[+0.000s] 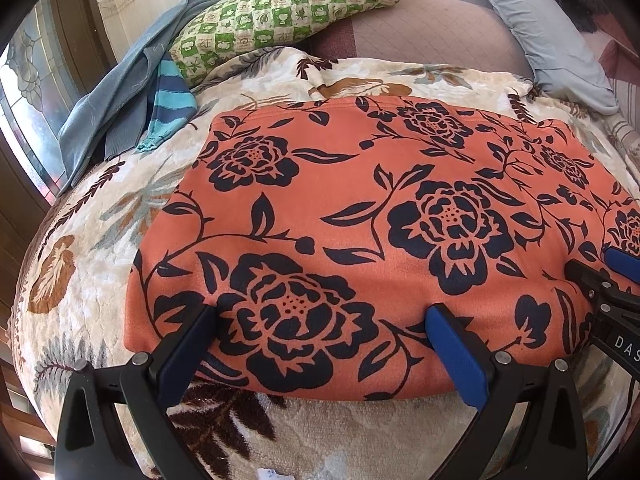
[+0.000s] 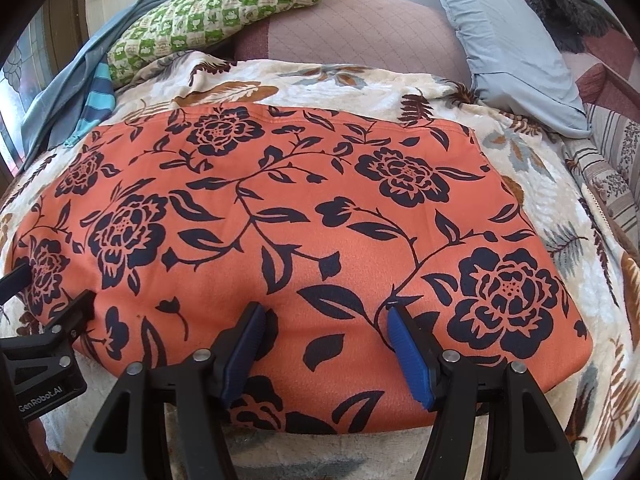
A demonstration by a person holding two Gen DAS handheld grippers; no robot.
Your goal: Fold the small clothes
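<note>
An orange garment with a dark floral print [image 1: 360,216] lies flat and folded on a cream leaf-patterned blanket [image 1: 80,240]; it also shows in the right wrist view [image 2: 280,216]. My left gripper [image 1: 320,316] is open, its blue-padded fingers over the garment's near left edge, holding nothing. My right gripper [image 2: 326,316] is open over the garment's near middle, fingers resting on or just above the cloth. The right gripper's fingers [image 1: 612,280] show at the right edge of the left wrist view. The left gripper's body [image 2: 44,344] shows at the left of the right wrist view.
A green checked pillow [image 1: 280,12], a grey-blue garment with a striped turquoise piece [image 1: 132,92], a mauve cushion [image 1: 432,32] and a pale blue pillow [image 2: 512,48] lie beyond the garment. A window [image 1: 36,92] is at far left.
</note>
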